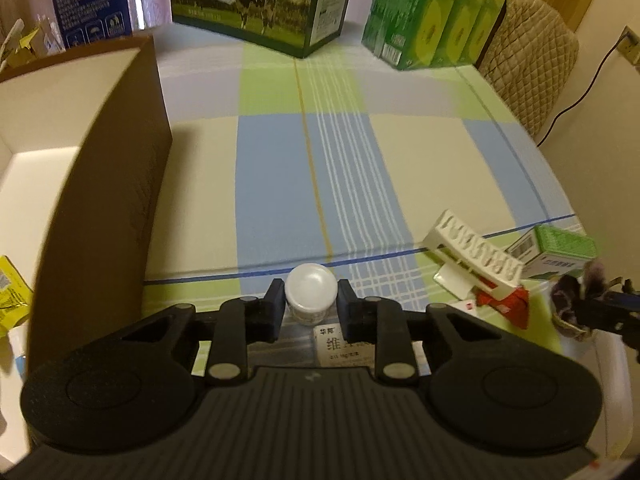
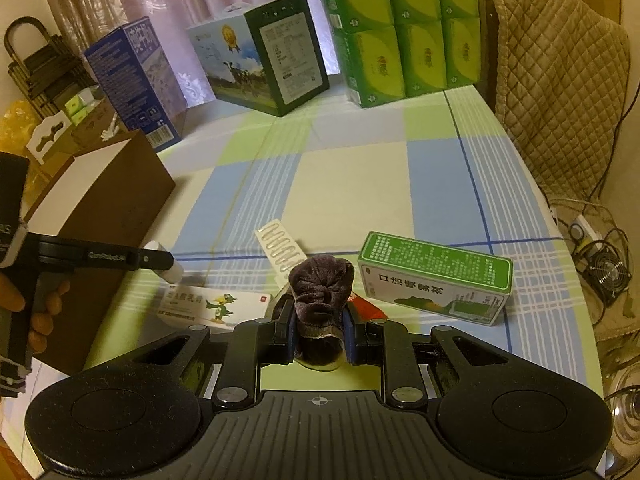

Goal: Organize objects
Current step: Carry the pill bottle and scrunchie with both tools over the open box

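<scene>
My left gripper (image 1: pixel 310 300) is shut on a small bottle with a white cap (image 1: pixel 310 285), held just in front of a brown open cardboard box (image 1: pixel 104 200). In the right wrist view a hand holds that gripper (image 2: pixel 170 265), with the bottle (image 2: pixel 173 273) at its tip beside the box (image 2: pixel 104 216). My right gripper (image 2: pixel 320 322) is shut on a dark purple velvet pouch (image 2: pixel 322 284), low over the tablecloth. Around it lie a white plastic rack (image 2: pixel 282 248), a green medicine box (image 2: pixel 436 276), a white box with a green bird (image 2: pixel 208 304) and a red packet (image 2: pixel 370 309).
A checked cloth (image 1: pixel 420 160) covers the table. At the back stand a blue carton (image 2: pixel 136 80), a milk carton box (image 2: pixel 264 56) and green tissue packs (image 2: pixel 400 28). A quilted chair back (image 2: pixel 560 80) rises at the right edge. Cables and a fan (image 2: pixel 606 272) lie on the floor.
</scene>
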Demonstrator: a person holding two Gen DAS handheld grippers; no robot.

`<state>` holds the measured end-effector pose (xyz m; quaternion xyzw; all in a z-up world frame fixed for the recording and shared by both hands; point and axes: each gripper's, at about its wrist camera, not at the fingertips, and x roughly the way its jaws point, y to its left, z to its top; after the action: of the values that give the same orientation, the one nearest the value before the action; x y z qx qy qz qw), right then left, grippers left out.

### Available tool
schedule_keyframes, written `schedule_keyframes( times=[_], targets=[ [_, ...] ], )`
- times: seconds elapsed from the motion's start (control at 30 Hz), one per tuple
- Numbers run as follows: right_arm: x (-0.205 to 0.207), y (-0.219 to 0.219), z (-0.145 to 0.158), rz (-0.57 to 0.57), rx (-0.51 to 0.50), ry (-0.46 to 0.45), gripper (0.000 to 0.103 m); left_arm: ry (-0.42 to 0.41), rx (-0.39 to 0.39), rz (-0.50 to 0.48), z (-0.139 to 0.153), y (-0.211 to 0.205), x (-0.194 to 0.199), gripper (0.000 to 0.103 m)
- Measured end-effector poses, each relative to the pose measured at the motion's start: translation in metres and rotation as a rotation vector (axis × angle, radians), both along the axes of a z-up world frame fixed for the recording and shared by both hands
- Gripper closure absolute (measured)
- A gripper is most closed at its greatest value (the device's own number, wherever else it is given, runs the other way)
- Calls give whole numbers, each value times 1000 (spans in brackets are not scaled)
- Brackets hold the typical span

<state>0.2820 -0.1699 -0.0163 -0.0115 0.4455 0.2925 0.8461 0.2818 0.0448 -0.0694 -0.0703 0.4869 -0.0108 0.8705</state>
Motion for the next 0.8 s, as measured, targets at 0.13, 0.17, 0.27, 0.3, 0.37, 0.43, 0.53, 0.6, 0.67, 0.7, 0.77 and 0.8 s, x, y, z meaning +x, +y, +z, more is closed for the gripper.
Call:
schedule_keyframes(
  times=[0.13,0.17,0.27,0.3,0.37,0.43,0.53,0.6,0.67,0.7,0.77,0.8],
  targets=[
    [-5,5,7,19,8,-19,84,-40,-10,3,19,2,-13,80],
    [-6,6,9,25,11,-24,84,-49,-13,5,24,3,-17,80],
    [-12,11,14,44,21,-35,84,-81,-22,17,39,6,-28,80],
    [-14,13,17,52,24,-40,84,-90,-25,21,43,8,-31,80],
    [-18,19,22,69,35,-49,84,-112,-33,30,53,13,-40,80],
    [-24,26,28,93,50,-59,84,-136,-50,43,64,19,-50,80],
    [-33,40,37,132,73,-74,84,-182,-52,62,82,31,-68,80],
    [-40,53,43,165,93,-83,84,-204,-51,79,92,39,-79,80],
    [-48,67,49,197,113,-89,84,-227,-46,100,102,50,-92,80],
    [-52,75,52,216,123,-93,84,-235,-44,109,105,55,-97,80],
    [-61,91,56,251,139,-100,83,-253,-37,131,111,67,-109,80],
    [-65,100,59,272,147,-102,84,-259,-31,143,113,72,-114,80]
  ],
)
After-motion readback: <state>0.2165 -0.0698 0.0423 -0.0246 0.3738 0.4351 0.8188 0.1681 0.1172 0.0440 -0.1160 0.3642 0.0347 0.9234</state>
